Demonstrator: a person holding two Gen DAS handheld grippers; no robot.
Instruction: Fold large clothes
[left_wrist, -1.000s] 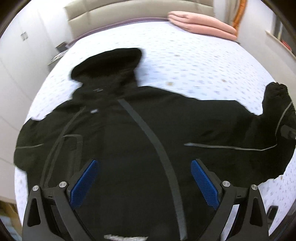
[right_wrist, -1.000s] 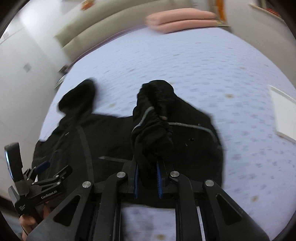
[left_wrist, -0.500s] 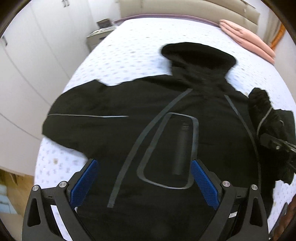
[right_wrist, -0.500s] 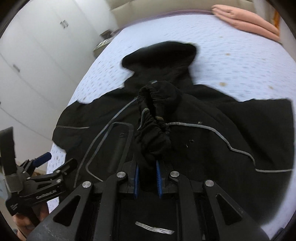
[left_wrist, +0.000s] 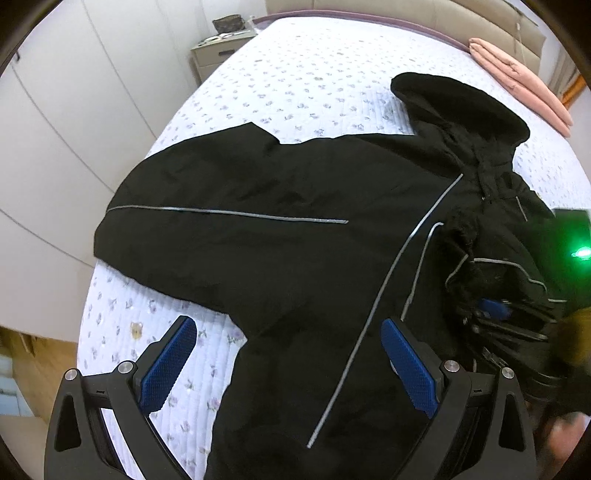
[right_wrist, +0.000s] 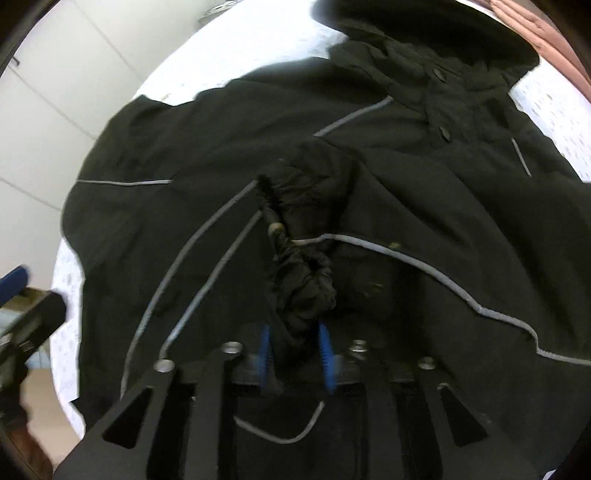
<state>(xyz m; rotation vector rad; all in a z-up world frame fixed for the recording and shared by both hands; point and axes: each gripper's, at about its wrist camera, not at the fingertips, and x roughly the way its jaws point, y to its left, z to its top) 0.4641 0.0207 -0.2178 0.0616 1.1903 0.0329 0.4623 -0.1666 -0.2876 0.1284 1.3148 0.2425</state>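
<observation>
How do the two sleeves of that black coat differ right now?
The left sleeve lies flat and stretched out sideways on the bed; the right sleeve is folded in over the coat's chest. The left sleeve is untouched, under open left tongs; the right sleeve's cuff is bunched in shut right tongs. Both carry a grey stripe.

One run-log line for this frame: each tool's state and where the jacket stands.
left tool: open, over jacket's lower edge | right tool: shut on sleeve cuff, over chest | black jacket: flat on bed | left sleeve: unfolded
</observation>
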